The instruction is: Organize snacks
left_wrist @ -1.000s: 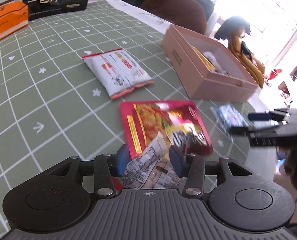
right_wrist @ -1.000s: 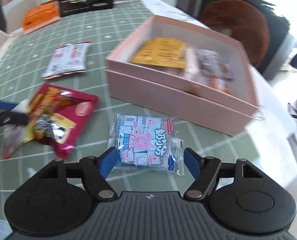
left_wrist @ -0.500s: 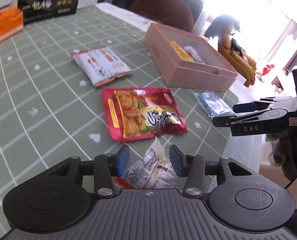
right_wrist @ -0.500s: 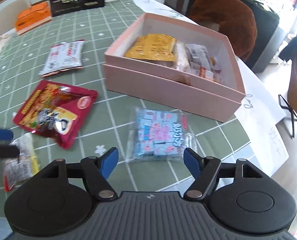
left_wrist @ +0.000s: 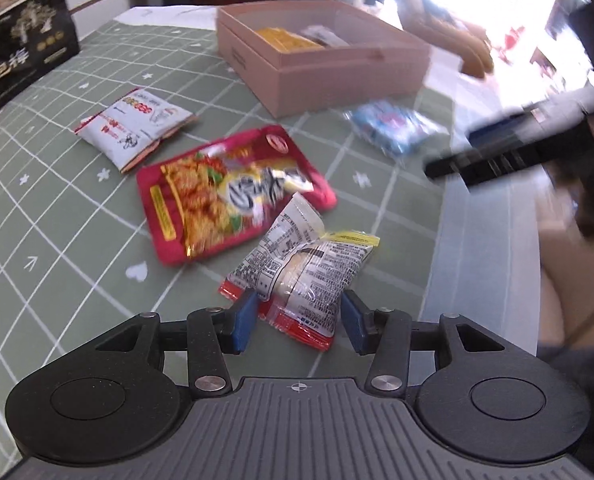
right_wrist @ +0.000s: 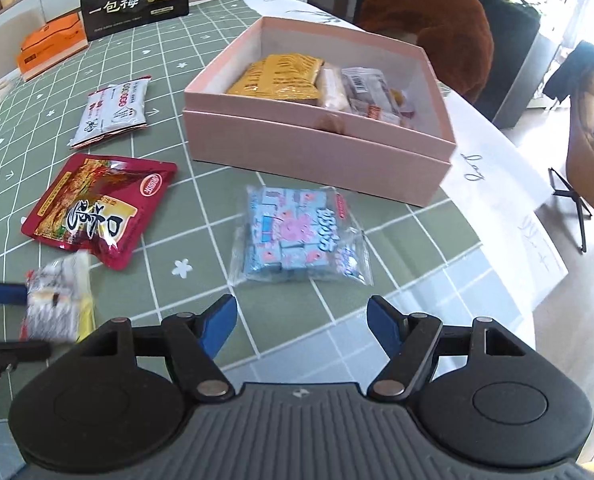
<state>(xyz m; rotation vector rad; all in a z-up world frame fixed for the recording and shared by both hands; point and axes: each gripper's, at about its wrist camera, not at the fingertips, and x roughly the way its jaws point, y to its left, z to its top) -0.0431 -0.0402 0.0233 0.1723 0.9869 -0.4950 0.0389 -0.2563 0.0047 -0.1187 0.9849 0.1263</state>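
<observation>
**Trainee:** First, the left wrist view. What was the left gripper (left_wrist: 299,322) doing?

**Instructor:** Its fingers stood at a moderate gap, closed on the near end of the clear packet (left_wrist: 309,268). One blue pad sat against each side, and the rest of the packet stuck out forward, over the table (left_wrist: 57,220). Gripping the near end probably left the far end free to go into the pink box (left_wrist: 337,76) first.

**Trainee:** And the other snacks?

**Instructor:** The red pouch (left_wrist: 225,196) lay just beyond the held packet, with the white packet (left_wrist: 137,128) past it. The blue packet (left_wrist: 393,128) lay beside the box wall.

**Trainee:** Next, the right wrist view.

**Instructor:** The right gripper (right_wrist: 301,320) had its fingers wide and empty. The blue packet (right_wrist: 301,240) lay flat ahead of the fingertips, centred on the gap and clear of both pads. That line-up suited a straight approach. The pink box (right_wrist: 317,148), open and part filled, stood directly behind it.
</observation>
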